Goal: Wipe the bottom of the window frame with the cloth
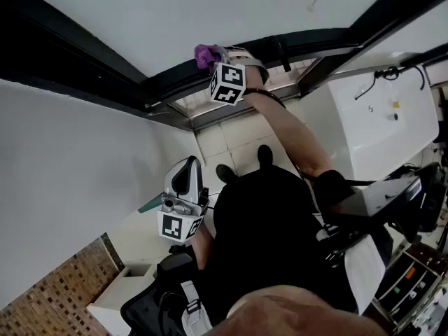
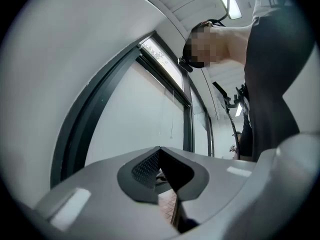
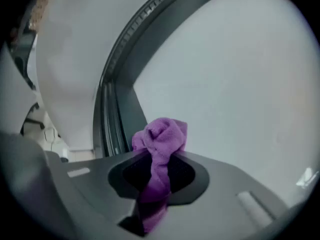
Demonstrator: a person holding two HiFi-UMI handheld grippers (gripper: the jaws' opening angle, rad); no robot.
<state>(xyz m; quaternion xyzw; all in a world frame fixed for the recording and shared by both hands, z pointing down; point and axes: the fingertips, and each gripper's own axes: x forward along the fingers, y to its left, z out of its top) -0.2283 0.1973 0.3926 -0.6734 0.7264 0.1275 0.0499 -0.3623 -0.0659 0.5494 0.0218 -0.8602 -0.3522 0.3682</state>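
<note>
A purple cloth [image 1: 206,54] is bunched between the jaws of my right gripper [image 1: 214,63], which is shut on it and held out against the dark bottom rail of the window frame [image 1: 168,84]. In the right gripper view the cloth [image 3: 159,151] sticks out past the jaws, close to the dark frame [image 3: 116,96] and the pale pane behind it. My left gripper [image 1: 183,180] hangs low near my body, away from the window, its jaws together with nothing between them. The left gripper view shows its shut jaws under a dark upright frame member [image 2: 82,129].
A white wall [image 1: 63,166] fills the left side. A white cabinet or counter [image 1: 392,124] with cables stands at the right. Tiled floor [image 1: 231,145] lies below the window. Brick-patterned surface [image 1: 56,292] sits at bottom left, equipment [image 1: 413,271] at bottom right.
</note>
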